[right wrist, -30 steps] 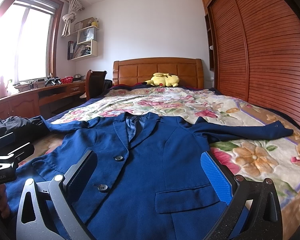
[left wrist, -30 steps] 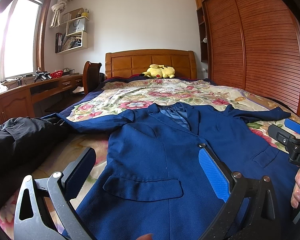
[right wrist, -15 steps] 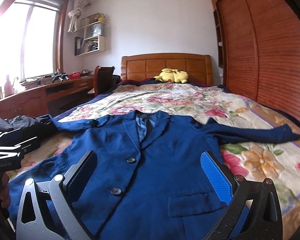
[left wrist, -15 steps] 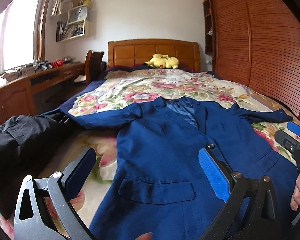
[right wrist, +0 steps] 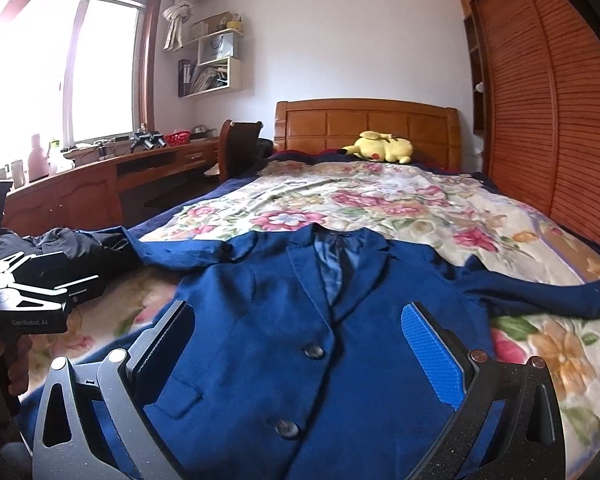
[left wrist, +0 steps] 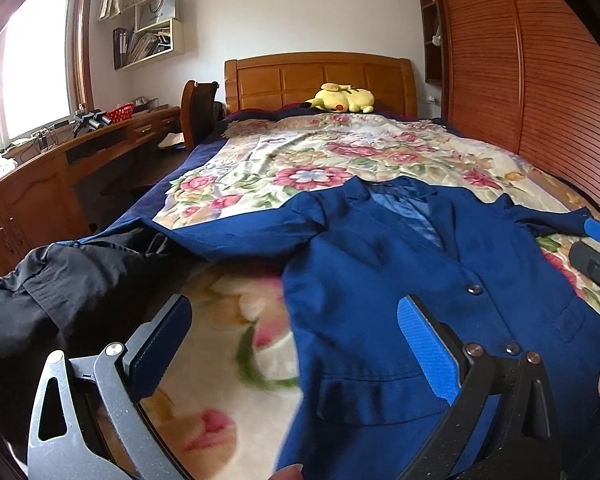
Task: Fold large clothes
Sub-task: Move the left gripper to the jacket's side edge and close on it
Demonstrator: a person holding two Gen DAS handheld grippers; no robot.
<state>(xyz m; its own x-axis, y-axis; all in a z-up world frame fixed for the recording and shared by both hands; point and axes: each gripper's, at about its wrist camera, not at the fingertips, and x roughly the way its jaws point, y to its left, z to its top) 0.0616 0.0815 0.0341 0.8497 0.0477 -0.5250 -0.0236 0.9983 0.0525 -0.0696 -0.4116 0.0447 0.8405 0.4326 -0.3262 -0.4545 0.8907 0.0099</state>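
Note:
A large blue blazer (left wrist: 400,280) (right wrist: 284,328) lies front up on the floral bedspread, buttoned, with both sleeves spread out sideways. My left gripper (left wrist: 294,338) is open above the blazer's left hem edge, one finger over the bedspread and one over the blue cloth. My right gripper (right wrist: 296,344) is open over the blazer's front, around the buttons. Neither holds anything. The right gripper's body (left wrist: 596,264) shows at the right edge of the left wrist view, and the left gripper's body (right wrist: 32,300) at the left edge of the right wrist view.
A black garment (left wrist: 60,280) is heaped on the bed's left edge, against the blazer's left sleeve. A yellow plush toy (right wrist: 384,148) lies by the wooden headboard (right wrist: 364,124). A desk (right wrist: 100,184) and chair stand on the left, a slatted wardrobe (right wrist: 560,120) on the right.
Both grippers have shifted left and risen a little over the blazer. The left gripper now straddles the blazer's left edge, with more bedspread showing between its fingers.

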